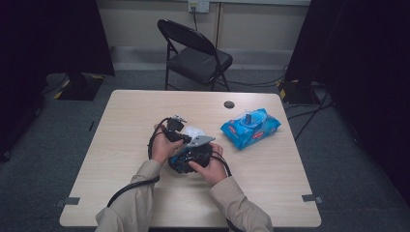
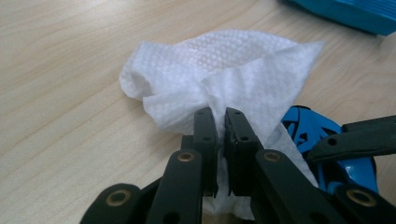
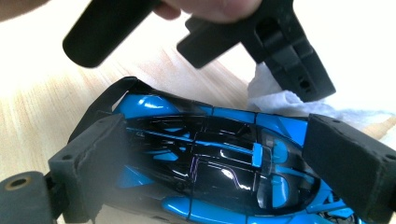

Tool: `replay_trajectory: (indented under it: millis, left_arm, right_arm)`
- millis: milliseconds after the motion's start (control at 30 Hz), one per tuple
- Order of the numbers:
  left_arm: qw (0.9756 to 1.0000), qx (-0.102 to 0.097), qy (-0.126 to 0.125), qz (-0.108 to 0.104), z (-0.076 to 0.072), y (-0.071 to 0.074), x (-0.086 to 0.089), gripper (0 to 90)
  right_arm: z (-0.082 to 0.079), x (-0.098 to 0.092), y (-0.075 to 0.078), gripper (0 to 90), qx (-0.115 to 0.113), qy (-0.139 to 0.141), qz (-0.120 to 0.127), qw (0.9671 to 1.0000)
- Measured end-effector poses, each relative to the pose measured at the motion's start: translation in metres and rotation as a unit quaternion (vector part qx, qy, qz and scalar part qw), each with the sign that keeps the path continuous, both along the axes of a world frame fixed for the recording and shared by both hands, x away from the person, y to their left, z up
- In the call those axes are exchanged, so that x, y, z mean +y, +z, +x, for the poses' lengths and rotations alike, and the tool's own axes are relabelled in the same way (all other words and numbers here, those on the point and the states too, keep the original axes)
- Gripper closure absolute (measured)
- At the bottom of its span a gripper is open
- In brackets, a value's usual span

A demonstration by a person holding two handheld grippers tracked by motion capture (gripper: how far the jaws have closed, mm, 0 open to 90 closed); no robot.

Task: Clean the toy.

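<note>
The blue and black toy car (image 3: 210, 172) sits closest to the lens in the right gripper view, gripped across its body between the two black jaws of the right claw (image 3: 215, 163), whose pads press on either side of it. In the high view the car (image 1: 183, 164) lies low on the middle of the wooden surface (image 1: 125, 145), under the right hand (image 1: 210, 166). Just beside it is the white wet wipe (image 2: 224, 79), bunched and partly spread on the wood; the left claw (image 2: 221, 128) is clenched on a fold of it, jaws nearly together with the cloth pinched between them. In the left gripper view the car (image 2: 322, 140) lies touching the wipe's lower right edge. The left hand (image 1: 164, 145) holds its claw right next to the right one, the two nearly touching above the car. Further right on the surface, well apart from the hands, lies a blue pack of wet wipes (image 1: 250, 127), and a small dark round disc (image 1: 229, 104) sits near the far edge. Beyond the surface stands a black folding chair (image 1: 193, 53).
</note>
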State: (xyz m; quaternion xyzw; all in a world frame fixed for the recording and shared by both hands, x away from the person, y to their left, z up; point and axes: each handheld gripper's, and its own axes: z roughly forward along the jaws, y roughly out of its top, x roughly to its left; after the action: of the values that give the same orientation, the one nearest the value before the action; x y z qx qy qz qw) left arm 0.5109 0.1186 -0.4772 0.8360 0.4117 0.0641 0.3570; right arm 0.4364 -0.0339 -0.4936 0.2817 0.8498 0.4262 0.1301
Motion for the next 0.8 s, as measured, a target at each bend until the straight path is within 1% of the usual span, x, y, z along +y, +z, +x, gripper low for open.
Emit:
replay_trajectory:
  millis: [67, 100, 233, 400, 433, 467, 533, 667, 800]
  left_arm:
    - [1.0000, -0.003, -0.001, 0.001, -0.001, 0.004, 0.003, 84.6]
    - [1.0000, -0.005, 0.003, -0.004, -0.001, 0.005, 0.004, 84.6]
    - [0.9999, -0.003, 0.007, -0.008, -0.003, 0.010, 0.013, 84.7]
    - [0.9999, -0.004, 0.012, -0.009, -0.010, 0.018, 0.024, 84.7]
    - [0.9998, -0.005, 0.016, -0.010, -0.012, 0.019, 0.026, 84.7]
    - [0.9999, -0.005, 0.012, -0.005, -0.013, 0.021, 0.030, 84.7]
    - [0.9998, -0.006, 0.018, -0.010, -0.018, 0.024, 0.037, 84.6]
    - [0.9996, -0.010, 0.025, -0.010, -0.025, 0.030, 0.051, 84.6]
    - [0.9994, -0.006, 0.031, -0.012, -0.031, 0.033, 0.063, 84.6]
  right_arm:
    - [0.000, 0.000, 0.000, 6.7, 0.000, 0.000, 0.000, 1.0000]
    - [0.000, 0.000, 0.000, 6.7, -0.001, 0.000, 0.001, 1.0000]
    - [0.000, 0.000, 0.000, 6.8, 0.001, 0.000, -0.002, 1.0000]
    - [0.000, 0.001, 0.000, 6.8, 0.001, 0.000, -0.002, 1.0000]
    - [0.000, 0.001, 0.001, 6.7, 0.001, 0.001, -0.003, 1.0000]
    - [0.000, 0.001, 0.001, 6.8, 0.001, 0.001, -0.003, 1.0000]
    - [-0.001, 0.001, 0.001, 6.8, 0.001, 0.000, -0.002, 1.0000]
    - [-0.001, 0.003, 0.001, 6.8, 0.003, 0.001, -0.004, 1.0000]
    - [-0.001, 0.003, 0.002, 6.8, 0.005, 0.001, -0.007, 1.0000]
